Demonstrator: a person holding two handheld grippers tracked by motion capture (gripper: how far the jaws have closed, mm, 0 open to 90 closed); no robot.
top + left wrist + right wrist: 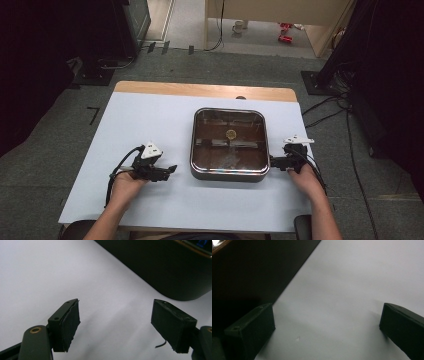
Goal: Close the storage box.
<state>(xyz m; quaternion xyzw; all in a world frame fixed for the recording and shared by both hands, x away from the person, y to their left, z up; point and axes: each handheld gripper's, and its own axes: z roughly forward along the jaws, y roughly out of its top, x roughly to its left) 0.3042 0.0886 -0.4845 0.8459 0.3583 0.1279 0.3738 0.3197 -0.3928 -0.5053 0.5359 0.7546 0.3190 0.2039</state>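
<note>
both tongs, left (172, 169) and right (272, 161), gape empty beside the square steel pan (229, 144); best to grip its opposite walls evenly.

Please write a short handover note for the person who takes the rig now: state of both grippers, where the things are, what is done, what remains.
Left gripper: open, holds nothing, low over the white table cover, left of the square metal pan with a gap to it.
Right gripper: open, holds nothing, right beside the pan's right wall; contact cannot be told.
Pan: sits flat in the middle of the table, with a small round yellowish piece inside.
Done: nothing gripped yet.
Left: probably closing in on the pan from both sides.
</note>
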